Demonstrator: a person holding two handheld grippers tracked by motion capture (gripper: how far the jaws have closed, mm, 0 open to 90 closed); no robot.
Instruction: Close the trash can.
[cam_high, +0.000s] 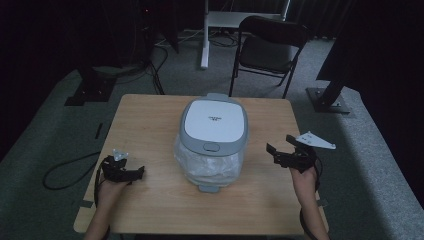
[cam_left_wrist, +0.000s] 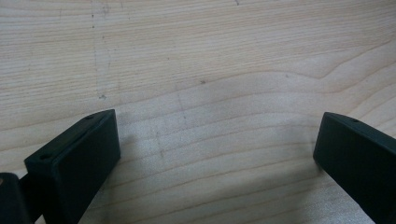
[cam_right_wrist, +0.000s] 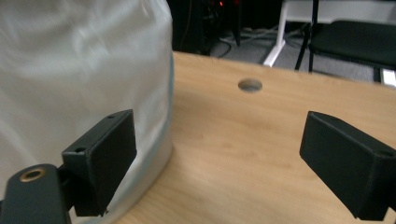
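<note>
A small grey-and-white lidded bin (cam_high: 213, 125) stands in the middle of the wooden table (cam_high: 150, 115), its lid down and a clear plastic liner (cam_high: 207, 167) bulging around its sides. My left gripper (cam_high: 140, 173) rests low on the table to the bin's left, open, with bare wood between its jaws (cam_left_wrist: 217, 140). To the bin's right my right gripper (cam_high: 272, 151) is held open and apart from it. In the right gripper view the liner-covered bin wall (cam_right_wrist: 84, 74) rises beside the left jaw, and nothing lies between the jaws.
A round cable hole (cam_right_wrist: 250, 85) is cut in the table's far part. Behind the table stand a black folding chair (cam_high: 270, 47) and a white desk leg (cam_high: 204, 35). Black cables (cam_high: 65, 172) trail on the grey floor at the left.
</note>
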